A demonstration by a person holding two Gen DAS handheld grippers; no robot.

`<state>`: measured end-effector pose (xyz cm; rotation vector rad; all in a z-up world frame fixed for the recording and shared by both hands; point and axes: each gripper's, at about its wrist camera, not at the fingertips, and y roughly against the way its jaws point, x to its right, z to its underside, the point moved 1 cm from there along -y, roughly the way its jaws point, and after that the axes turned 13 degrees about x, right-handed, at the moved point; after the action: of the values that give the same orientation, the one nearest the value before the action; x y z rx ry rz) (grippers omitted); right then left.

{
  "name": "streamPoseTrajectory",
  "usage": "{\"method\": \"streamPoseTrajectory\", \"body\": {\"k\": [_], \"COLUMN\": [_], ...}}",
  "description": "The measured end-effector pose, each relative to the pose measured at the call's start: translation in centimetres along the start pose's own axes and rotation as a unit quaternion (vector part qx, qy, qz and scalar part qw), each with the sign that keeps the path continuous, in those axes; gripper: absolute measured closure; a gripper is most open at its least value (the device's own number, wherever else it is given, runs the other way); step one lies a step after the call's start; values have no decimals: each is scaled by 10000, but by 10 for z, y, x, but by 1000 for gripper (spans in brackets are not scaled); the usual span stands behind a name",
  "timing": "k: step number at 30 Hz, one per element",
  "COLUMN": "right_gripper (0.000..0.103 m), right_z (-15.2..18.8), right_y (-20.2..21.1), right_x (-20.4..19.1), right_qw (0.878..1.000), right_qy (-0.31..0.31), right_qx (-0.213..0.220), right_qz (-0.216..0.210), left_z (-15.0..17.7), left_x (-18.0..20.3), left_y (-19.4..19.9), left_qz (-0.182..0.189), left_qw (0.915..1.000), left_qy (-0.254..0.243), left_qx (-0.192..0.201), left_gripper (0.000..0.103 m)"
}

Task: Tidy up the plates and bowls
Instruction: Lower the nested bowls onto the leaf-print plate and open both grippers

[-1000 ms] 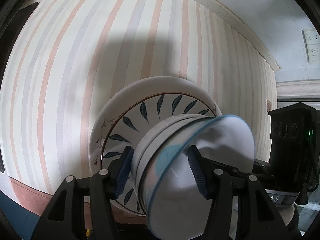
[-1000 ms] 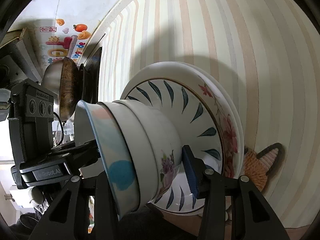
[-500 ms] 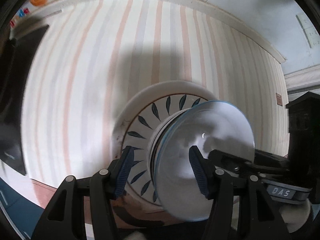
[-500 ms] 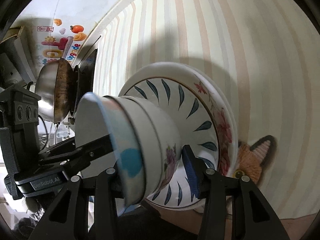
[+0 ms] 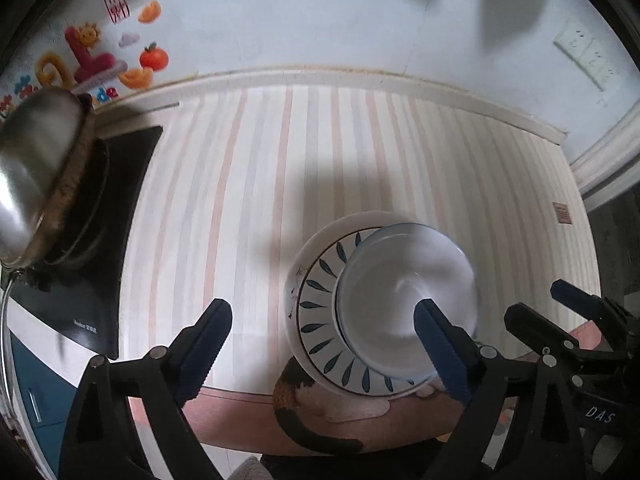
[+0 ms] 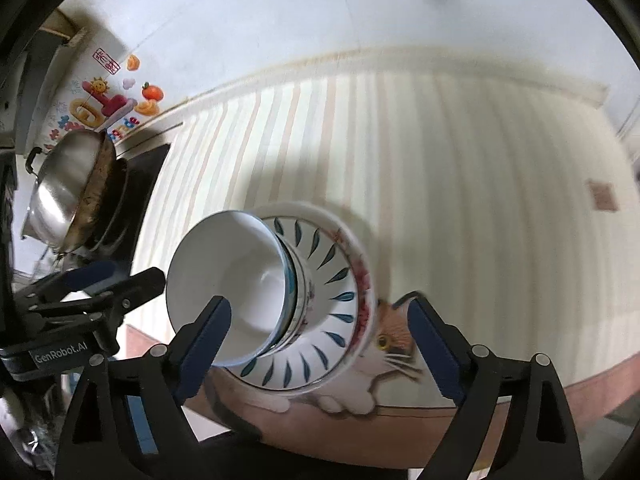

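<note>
Two white ceramic plates lying stacked on a pastel-striped tablecloth [image 5: 304,168], the upper one a leaf-patterned plate with dark blue leaves round its rim [image 5: 320,320], the lower one a wider floral-edged plate with red flowers [image 6: 362,280]. On top of these, nested white ceramic bowls [image 5: 404,300] with a pale blue rim on the uppermost, seated at the middle of the leaf-patterned plate and leaning slightly in the right wrist view. In the left wrist view, left gripper [image 5: 324,344] with black arms and blue pads, jaws opening and wide apart, nothing pressed between them; stack at about 1 o'clock from its midpoint, the right-hand pad overlapping the bowls' rim in the picture, contact not clear. In the right wrist view, right gripper [image 6: 320,340] likewise opening, pads spread either side of the stack without clamping it; bowls at about 10 o'clock from its midpoint. Each gripper visible at the other's side: right one at 3 o'clock in the left view, left one at 9 o'clock in the right view. Cat-face printed mat [image 6: 394,344] beneath the plates' near edge. Stainless steel wok [image 5: 32,168] on a black cooktop [image 5: 120,216] at 9 o'clock. Colourful fruit stickers [image 5: 100,60] on the white wall at 11 o'clock.
</note>
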<state>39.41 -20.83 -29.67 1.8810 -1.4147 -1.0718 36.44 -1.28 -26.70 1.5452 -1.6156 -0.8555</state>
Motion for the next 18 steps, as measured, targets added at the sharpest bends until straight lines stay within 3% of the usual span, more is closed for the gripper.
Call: {"method": "streamPoseTrajectory", "body": {"k": [12,15,18], "right_gripper": [8,7,6], "right_z": [10,16,23], "right_y": [89,120,148], "right_x": [-32,-40,-48], "right_qw": [9953,9922,9887], "right_qy": [-49,-1,89], "right_qx": [848,1109,1363], "right_qz": [475,564,624], "left_z": [13,18,25], "left_x": [2,3,6], "left_y": [77,105,135], "left_qz": [70,55,5], "left_qw": [9968,9941,9898], "left_qy": [-281,-316,-323], "left_qx": [745,1033,1387], "left_gripper": [10,1,0]}}
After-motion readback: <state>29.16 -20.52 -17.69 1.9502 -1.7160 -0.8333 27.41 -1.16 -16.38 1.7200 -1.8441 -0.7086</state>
